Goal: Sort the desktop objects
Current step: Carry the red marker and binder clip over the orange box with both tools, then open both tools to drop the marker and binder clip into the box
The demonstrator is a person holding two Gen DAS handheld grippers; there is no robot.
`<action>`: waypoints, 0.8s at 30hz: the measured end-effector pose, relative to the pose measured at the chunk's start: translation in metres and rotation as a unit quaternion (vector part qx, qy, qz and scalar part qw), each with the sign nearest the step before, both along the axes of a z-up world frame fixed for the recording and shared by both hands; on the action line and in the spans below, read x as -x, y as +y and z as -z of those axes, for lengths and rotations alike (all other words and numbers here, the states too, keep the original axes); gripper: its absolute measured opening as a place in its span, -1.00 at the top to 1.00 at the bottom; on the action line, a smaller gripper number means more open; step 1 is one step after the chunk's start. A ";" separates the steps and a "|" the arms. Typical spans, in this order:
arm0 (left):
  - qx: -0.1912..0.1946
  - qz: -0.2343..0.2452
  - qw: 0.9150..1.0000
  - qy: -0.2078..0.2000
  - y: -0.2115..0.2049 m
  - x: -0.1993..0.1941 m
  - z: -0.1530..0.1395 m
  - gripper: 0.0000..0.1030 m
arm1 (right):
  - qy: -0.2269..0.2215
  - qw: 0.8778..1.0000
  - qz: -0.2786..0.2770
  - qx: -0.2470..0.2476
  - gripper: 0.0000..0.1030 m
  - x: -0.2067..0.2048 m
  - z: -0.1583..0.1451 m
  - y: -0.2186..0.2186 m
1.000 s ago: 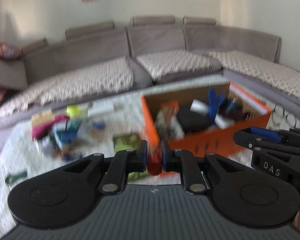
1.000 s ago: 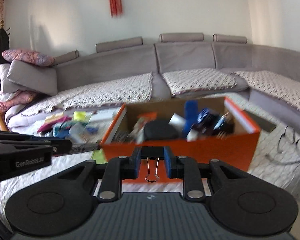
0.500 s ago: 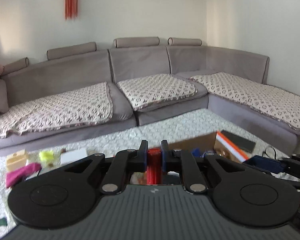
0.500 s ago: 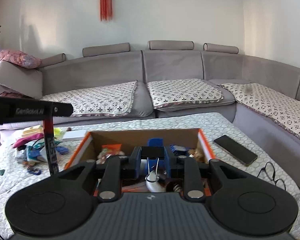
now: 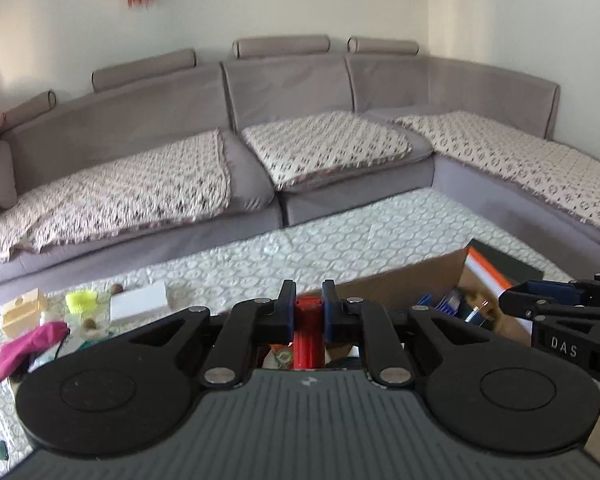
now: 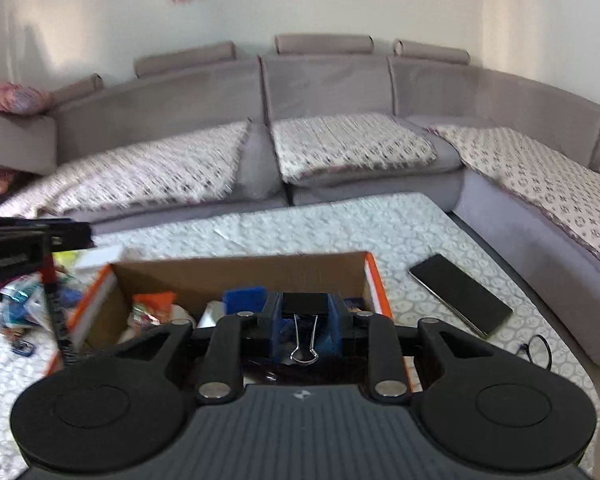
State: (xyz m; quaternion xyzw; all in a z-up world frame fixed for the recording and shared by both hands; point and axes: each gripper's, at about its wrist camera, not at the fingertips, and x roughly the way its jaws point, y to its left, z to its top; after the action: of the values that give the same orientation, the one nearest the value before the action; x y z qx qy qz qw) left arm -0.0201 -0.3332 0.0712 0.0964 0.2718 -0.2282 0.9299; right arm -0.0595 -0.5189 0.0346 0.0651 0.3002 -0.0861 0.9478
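An orange cardboard box (image 6: 374, 280) holding several small items stands on the patterned table. My right gripper (image 6: 305, 314) is shut on a black binder clip (image 6: 305, 305), whose wire handles hang down, right above the box's inside. My left gripper (image 5: 308, 312) is shut on a red pen-like stick (image 5: 308, 334) held upright. The right wrist view shows the stick (image 6: 54, 308) hanging at the box's left wall, under the left gripper (image 6: 60, 236). In the left wrist view the box (image 5: 480, 268) lies ahead and to the right, and the right gripper (image 5: 516, 302) reaches in from the right edge.
Loose items lie in a pile (image 5: 52, 320) at the table's left, among them a white box (image 5: 138, 306) and a pink pouch (image 5: 32, 346). A black phone (image 6: 460, 294) and a cable (image 6: 536, 348) lie right of the box. A grey sofa (image 5: 300, 140) wraps around the table's far sides.
Both grippers have moved forward from in front of the box to over it, each keeping its grip. The left one also swung right, leaving the pile of items at its left.
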 end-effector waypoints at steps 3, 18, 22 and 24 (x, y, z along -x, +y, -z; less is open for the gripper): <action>-0.012 -0.003 0.999 0.030 -0.001 -0.005 0.005 0.71 | 0.022 1.000 0.004 0.000 0.55 -0.006 0.006 0.000; -0.022 -0.010 0.993 0.118 0.006 -0.014 0.014 -0.64 | 0.154 0.985 0.017 -0.077 -0.31 -0.040 0.024 -0.025; -0.017 -0.012 0.993 0.118 0.013 -0.010 0.011 -1.00 | 0.154 0.985 0.021 -0.075 -0.38 -0.034 0.018 -0.022; -0.017 -0.012 0.994 0.111 0.014 -0.007 0.009 -1.00 | 0.152 0.985 0.021 -0.075 -0.47 -0.031 0.017 -0.020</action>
State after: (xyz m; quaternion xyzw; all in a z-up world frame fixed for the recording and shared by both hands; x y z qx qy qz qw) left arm -0.0131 -0.3192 0.0620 0.0826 0.3784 -0.2215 0.8950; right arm -0.0280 -0.5386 0.0181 0.1279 0.4453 -0.0923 0.8814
